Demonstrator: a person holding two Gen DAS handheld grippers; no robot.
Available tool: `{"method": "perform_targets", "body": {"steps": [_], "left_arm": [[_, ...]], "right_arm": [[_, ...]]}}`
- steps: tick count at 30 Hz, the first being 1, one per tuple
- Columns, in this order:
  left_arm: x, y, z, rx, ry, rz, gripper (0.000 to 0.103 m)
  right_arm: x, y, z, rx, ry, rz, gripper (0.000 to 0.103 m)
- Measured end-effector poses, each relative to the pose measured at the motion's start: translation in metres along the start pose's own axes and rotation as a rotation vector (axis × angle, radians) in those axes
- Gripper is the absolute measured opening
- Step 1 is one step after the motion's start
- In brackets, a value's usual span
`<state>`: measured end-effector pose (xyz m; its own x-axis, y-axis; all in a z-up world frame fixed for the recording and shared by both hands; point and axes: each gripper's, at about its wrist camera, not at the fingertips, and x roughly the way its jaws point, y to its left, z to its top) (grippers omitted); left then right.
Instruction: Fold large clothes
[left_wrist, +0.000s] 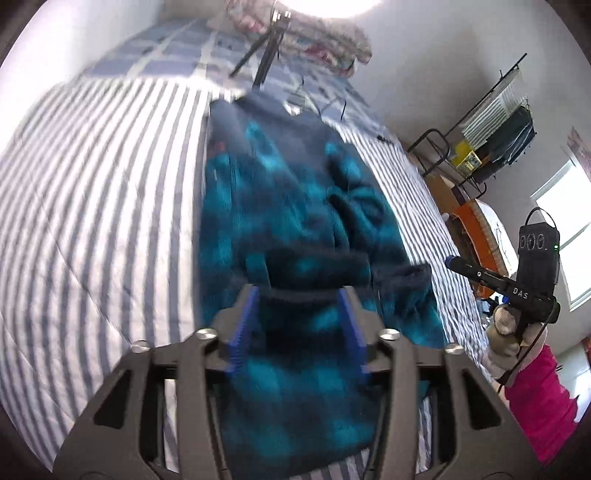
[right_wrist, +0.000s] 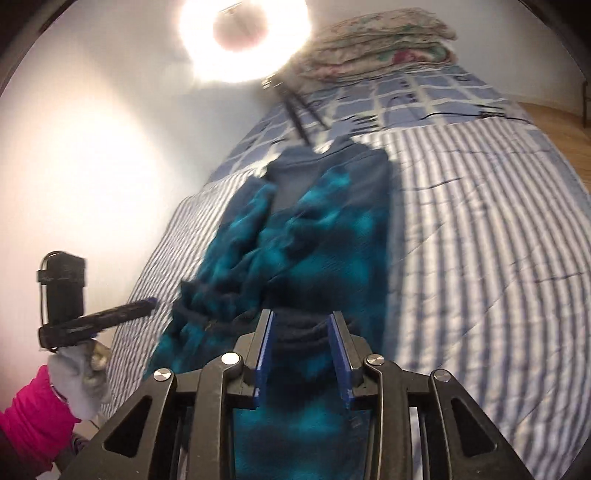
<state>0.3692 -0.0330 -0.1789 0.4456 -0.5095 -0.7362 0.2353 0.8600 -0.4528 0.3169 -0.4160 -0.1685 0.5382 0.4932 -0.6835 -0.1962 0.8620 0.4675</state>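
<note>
Left wrist view: the left gripper (left_wrist: 299, 295) hovers over the teal-and-navy sweater (left_wrist: 295, 206) lying lengthwise on the striped bed (left_wrist: 103, 192), jaws parted about halfway with nothing pinched between them. Right wrist view: the right gripper (right_wrist: 302, 319) hangs above the sweater's near hem (right_wrist: 299, 332), jaws narrowly apart, pads clear of the cloth as far as the blur shows.
</note>
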Motion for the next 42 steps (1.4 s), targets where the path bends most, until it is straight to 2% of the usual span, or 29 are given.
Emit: {"method": "perform_targets", "body": {"steps": [4,6,8,9,12,14,18,21,23,28,31,33,34,36,40,42], "left_arm": [[0.008,0.015,0.041,-0.017,-0.027,0.030,0.051],[0.018,0.028,0.063,-0.044,-0.029,0.037,0.051],[0.036,0.049,0.088,-0.107,-0.007,0.006,0.054],[0.043,0.057,0.094,-0.129,0.006,-0.013,0.060],[0.072,0.086,0.119,-0.220,0.030,-0.089,0.062],[0.094,0.105,0.134,-0.278,0.033,-0.114,0.062],[0.136,0.126,0.151,-0.333,0.071,-0.170,0.062],[0.162,0.134,0.162,-0.341,0.100,-0.200,0.062],[0.174,0.137,0.174,-0.334,0.103,-0.254,0.062],[0.198,0.141,0.202,-0.338,0.121,-0.301,0.062],[0.212,0.137,0.212,-0.339,0.118,-0.332,0.062],[0.216,0.126,0.214,-0.280,0.108,-0.313,0.060],[0.216,0.120,0.214,-0.241,0.100,-0.291,0.042],[0.216,0.109,0.211,-0.183,0.107,-0.233,0.013],[0.195,0.098,0.208,-0.140,0.018,-0.232,0.010],[0.188,0.092,0.209,-0.113,-0.006,-0.222,0.010]], "right_arm": [[0.013,-0.015,0.032,0.009,0.001,-0.013,0.038],[0.023,-0.021,0.047,0.010,-0.006,-0.019,0.052],[0.036,-0.030,0.064,0.018,-0.011,-0.007,0.057],[0.044,-0.036,0.074,0.023,-0.012,-0.001,0.057],[0.064,-0.052,0.095,0.055,-0.016,0.002,0.061],[0.083,-0.070,0.111,0.109,-0.015,0.024,0.061],[0.120,-0.103,0.134,0.212,-0.024,0.083,0.062],[0.147,-0.119,0.143,0.260,-0.004,0.124,0.062],[0.169,-0.129,0.148,0.298,0.018,0.147,0.062],[0.195,-0.139,0.164,0.343,0.010,0.276,0.061],[0.209,-0.140,0.175,0.347,0.025,0.322,0.056],[0.216,-0.135,0.180,0.337,0.034,0.317,0.037],[0.218,-0.130,0.182,0.315,0.037,0.289,0.025],[0.213,-0.122,0.185,0.267,0.013,0.257,0.010],[0.186,-0.099,0.188,0.126,-0.081,0.175,0.008],[0.183,-0.089,0.190,0.060,-0.086,0.119,0.008]]}}
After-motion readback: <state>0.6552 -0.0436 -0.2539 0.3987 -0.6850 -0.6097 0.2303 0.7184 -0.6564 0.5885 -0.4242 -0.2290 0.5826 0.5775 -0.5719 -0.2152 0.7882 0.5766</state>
